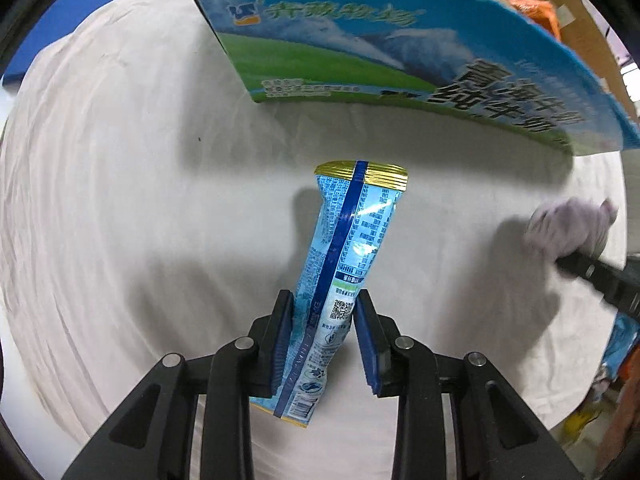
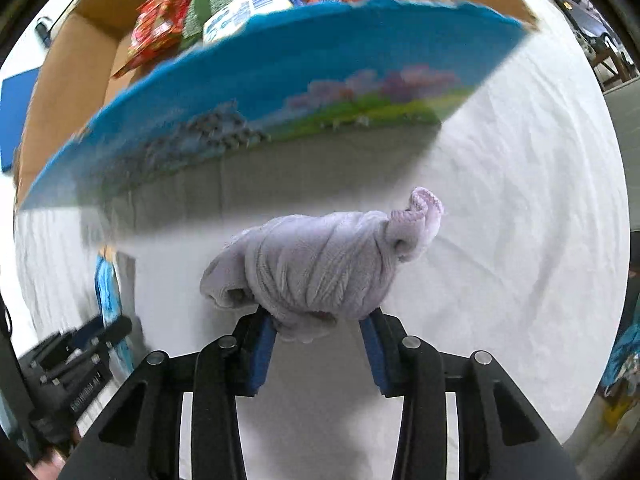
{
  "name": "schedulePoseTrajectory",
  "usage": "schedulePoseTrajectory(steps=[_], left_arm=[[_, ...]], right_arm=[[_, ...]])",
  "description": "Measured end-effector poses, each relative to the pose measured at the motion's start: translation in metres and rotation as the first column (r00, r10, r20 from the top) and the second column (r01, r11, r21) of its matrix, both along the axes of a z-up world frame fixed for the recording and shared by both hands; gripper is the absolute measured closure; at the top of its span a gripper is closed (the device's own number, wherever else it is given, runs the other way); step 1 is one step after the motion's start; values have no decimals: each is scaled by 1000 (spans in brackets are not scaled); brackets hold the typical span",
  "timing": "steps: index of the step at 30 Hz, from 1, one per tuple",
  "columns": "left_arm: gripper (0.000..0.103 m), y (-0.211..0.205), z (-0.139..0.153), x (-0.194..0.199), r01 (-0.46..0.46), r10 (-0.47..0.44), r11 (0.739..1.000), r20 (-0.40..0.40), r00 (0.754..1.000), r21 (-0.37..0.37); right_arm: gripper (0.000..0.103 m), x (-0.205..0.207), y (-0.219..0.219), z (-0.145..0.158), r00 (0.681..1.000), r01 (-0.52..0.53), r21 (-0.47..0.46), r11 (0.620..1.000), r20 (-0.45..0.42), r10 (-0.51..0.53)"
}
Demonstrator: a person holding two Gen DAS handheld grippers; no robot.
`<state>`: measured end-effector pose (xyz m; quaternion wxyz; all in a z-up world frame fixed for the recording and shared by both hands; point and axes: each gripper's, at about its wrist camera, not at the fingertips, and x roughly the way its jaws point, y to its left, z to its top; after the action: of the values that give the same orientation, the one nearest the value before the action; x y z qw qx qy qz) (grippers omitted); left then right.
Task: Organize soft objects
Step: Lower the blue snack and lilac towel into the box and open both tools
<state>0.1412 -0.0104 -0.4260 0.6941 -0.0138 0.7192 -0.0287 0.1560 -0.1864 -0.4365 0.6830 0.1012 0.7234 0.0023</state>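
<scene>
My left gripper (image 1: 324,320) is shut on a light-blue snack packet (image 1: 344,264) with a gold top seal, held upright above the white cloth. My right gripper (image 2: 318,334) is shut on a rolled lilac sock bundle (image 2: 320,260), held above the cloth; the bundle also shows blurred at the right of the left wrist view (image 1: 568,228). The left gripper and its packet show at the lower left of the right wrist view (image 2: 108,292). A cardboard box with a blue-and-green printed side (image 1: 400,60) stands just ahead of both grippers (image 2: 280,88).
The box holds several snack bags, red, green, blue-white and orange (image 2: 256,0). A white cloth (image 1: 120,200) covers the table. A blue flat object (image 1: 52,40) lies at the far left. More colourful packets lie at the right edge (image 1: 616,364).
</scene>
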Motion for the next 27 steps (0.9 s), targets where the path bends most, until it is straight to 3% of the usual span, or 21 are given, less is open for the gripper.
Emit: schedulePoseTrajectory(steps=[11,16,23,27], left_arm=[[75,-45,51,-9,-43,46,995,35,998,-88],[75,-57,86,-7,-41,51,990,76,996,-137],[75,-22,145,8,-18,45,985,158,986,-169],[75,-23,173,27,-9,51,979,199,979,-205]], right_arm=[[61,-34,-10,24,999,-27,28,999,39,26],[61,-26,-35,57,995,-41,40,998,91,37],[61,-13,-52,122,980,-82,65,994,185,69],[61,-3,-48,154,968,-110,76,991,235,90]])
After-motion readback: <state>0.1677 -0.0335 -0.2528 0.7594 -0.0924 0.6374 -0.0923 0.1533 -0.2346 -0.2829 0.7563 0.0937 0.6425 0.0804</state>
